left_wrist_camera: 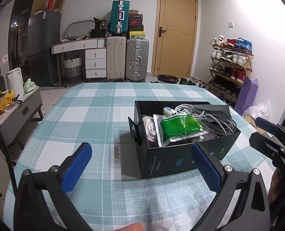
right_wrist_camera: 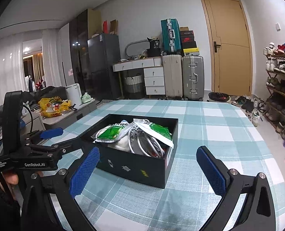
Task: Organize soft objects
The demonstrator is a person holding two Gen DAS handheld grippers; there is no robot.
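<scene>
While the black box sits on the checked tablecloth, holding green packets, grey cable and pale cloth, both grippers hang empty with fingers spread. It lies ahead-right of the left gripper, ahead-left of the right gripper, about equally near. Lower contents are hidden.

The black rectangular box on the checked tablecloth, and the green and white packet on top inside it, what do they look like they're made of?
The black rectangular box looks like matte printed cardboard: thin, straight walls, sharp folded corners, small printed logos on the side. The green and white packet looks like glossy plastic film: it shines under the light, wrinkles softly and has a flat sealed edge. The teal and white checked tablecloth seems woven, possibly coated; fine texture shows.
</scene>
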